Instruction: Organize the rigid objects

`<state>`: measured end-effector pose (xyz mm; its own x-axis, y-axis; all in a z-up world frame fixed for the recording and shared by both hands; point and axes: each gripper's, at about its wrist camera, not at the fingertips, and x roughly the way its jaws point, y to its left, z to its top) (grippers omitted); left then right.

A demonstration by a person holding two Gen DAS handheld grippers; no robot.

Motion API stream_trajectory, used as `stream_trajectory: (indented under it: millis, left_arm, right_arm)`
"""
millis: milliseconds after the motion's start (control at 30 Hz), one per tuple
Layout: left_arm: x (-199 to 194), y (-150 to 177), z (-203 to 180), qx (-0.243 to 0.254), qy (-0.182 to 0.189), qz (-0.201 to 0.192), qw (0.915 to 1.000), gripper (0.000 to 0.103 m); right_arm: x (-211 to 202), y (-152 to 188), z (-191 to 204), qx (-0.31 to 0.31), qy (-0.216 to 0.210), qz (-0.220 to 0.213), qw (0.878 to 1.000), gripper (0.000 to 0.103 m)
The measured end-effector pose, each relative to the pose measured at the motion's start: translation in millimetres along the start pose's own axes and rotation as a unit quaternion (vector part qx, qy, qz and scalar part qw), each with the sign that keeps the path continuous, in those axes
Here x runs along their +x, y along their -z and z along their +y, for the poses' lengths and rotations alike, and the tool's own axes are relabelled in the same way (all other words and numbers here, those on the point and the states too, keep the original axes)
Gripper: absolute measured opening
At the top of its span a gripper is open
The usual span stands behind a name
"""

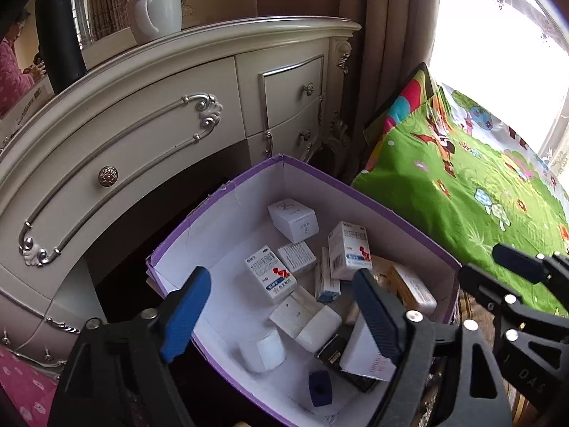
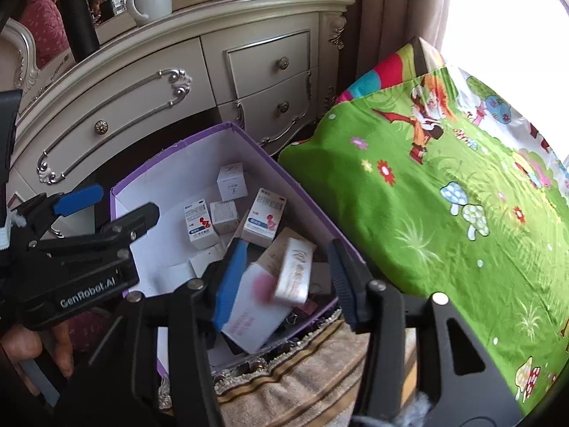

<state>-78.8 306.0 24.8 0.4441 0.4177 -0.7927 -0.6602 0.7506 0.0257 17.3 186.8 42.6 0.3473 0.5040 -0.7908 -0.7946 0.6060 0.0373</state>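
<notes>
Green bedspread and dresser flank purple box, seemingly touching.

Small white medicine cartons lie jumbled inside the open purple-edged box.

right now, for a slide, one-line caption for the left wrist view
Left gripper open over a purple box of small cartons beside a cream dresser.

I am looking at a purple box sitting on a fringed rug. Small medicine boxes are lying in a heap on the box's white bottom. A green blanket is lying just beside the box.
</notes>
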Motion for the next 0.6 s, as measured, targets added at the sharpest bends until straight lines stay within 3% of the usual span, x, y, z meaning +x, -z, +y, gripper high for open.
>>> stream_trajectory:
  millis: [600]
  left_arm:
    - [-71, 76, -37, 0.015, 0.005, 0.008, 0.9998, 0.097]
  right_arm:
    - [-70, 70, -32, 0.061, 0.023, -0.030, 0.997, 0.063]
